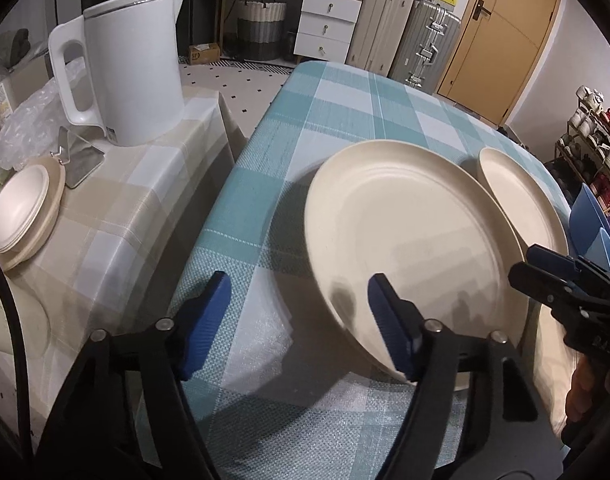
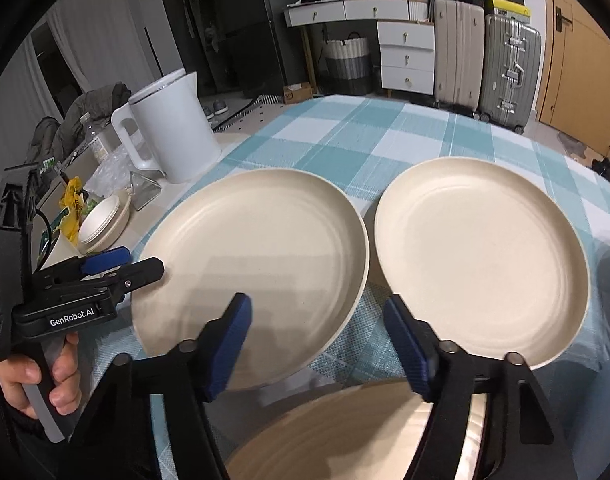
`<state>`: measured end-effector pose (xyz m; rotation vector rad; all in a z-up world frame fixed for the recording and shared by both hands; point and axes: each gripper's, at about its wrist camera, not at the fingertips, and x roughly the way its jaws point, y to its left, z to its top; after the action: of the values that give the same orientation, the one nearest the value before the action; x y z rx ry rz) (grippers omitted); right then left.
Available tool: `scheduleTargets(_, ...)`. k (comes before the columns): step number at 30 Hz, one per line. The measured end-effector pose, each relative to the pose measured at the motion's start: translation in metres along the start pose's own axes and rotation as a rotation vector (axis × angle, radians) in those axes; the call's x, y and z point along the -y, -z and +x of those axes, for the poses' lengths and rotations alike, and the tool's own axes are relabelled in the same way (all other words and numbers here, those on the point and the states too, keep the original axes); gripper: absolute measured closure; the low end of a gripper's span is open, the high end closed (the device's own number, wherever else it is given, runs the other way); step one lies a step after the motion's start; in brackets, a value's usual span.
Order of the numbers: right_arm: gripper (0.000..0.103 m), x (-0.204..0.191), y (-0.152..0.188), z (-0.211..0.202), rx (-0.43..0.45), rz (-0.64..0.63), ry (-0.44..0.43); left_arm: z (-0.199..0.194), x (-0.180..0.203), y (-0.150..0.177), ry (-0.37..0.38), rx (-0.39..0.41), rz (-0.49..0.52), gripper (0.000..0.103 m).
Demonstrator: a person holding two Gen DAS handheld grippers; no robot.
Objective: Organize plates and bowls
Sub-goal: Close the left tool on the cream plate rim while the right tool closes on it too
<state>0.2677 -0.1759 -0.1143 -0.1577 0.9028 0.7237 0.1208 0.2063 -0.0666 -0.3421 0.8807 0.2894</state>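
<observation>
Ahead of my right jaws, a narrow strip of teal checked surface (image 2: pixel 385 148) shows between two cream round plates (image 2: pixel 257 276) (image 2: pixel 481 264); upper left, a white plastic kettle (image 2: pixel 173 128) blocks passage.

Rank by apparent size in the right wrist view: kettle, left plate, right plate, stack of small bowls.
1. Left plate and right plate: alike, unranked.
2. Kettle, though farther away.
3. Stack of small bowls.
</observation>
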Motion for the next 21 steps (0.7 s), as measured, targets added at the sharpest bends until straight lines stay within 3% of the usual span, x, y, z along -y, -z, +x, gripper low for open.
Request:
scheduleTargets(12,0.067,-0.002,-0.001,0.011,-0.015,-0.023,0.062,0.002,0.003,0.003,-0.003,0.006,0.013,0.059)
scheduleTargets(14,0.071,-0.002,-0.001,0.011,-0.014,-0.022,0.081,0.002,0.005,0.003,0.027,0.003,0.013,0.071)
scheduleTargets(21,0.079,-0.005,0.002,0.012,-0.016,-0.05,0.124,0.003,0.012,0.004,0.04,0.005,0.024,0.083)
